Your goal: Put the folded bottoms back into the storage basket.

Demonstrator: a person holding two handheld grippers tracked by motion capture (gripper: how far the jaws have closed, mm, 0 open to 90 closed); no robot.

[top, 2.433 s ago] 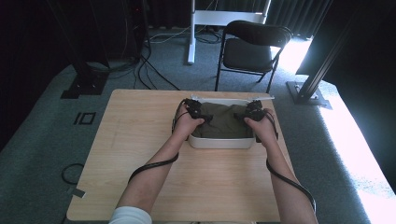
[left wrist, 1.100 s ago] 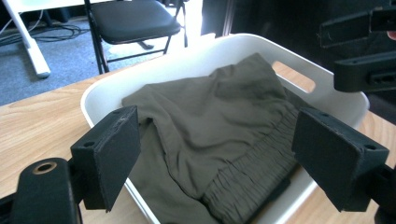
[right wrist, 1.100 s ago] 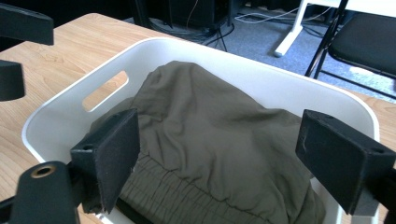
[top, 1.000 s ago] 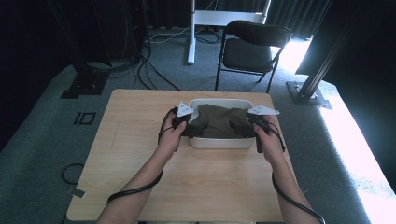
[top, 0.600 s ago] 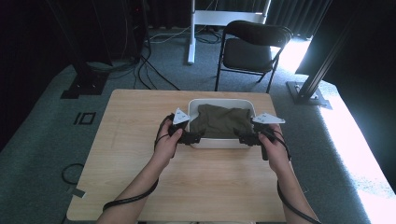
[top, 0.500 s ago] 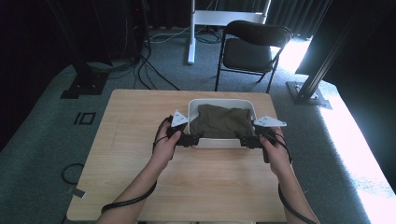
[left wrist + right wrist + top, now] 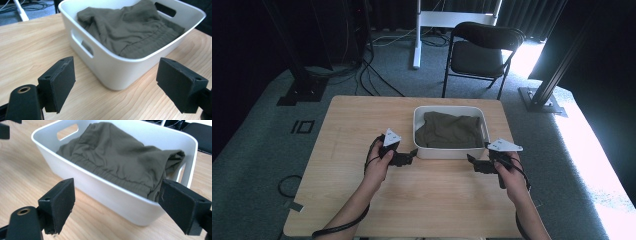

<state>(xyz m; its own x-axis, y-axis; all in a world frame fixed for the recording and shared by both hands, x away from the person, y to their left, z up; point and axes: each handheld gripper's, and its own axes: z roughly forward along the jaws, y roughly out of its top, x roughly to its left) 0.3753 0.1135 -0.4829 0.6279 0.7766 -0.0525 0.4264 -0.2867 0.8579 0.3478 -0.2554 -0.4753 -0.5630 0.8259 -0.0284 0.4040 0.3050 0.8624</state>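
Carpet (image 7: pixel 257 150) surrounds the wooden surface (image 7: pixel 342 125), and beyond its far edge stand a black folding chair (image 7: pixel 484 52), a white post (image 7: pixel 417 32) and loose cables (image 7: pixel 377 82) on the floor. A dark metal stand (image 7: pixel 544 87) rises past the far right corner, next to a bright patch of light.

Nothing lies on the bare wood between either gripper and the white bin (image 7: pixel 450 152). The left gripper (image 7: pixel 407 159) sits just beside the bin's near left corner, its jaws spread wide apart and holding nothing; in the left gripper view the corner of the bin (image 7: pixel 117 75) lies ahead, between the two pads (image 7: pixel 60 82). The right gripper (image 7: pixel 476 165) sits just off the near right corner, its jaws likewise wide apart and empty, with the bin wall (image 7: pixel 112 195) ahead between them.

The bin is a rounded rectangular tub with slot handles cut into its short ends. An olive-green garment (image 7: pixel 449 131) lies crumpled inside, filling most of it; a gathered, stitched band (image 7: pixel 110 176) runs along the edge nearest the right gripper, and folds rise about level with the rim.
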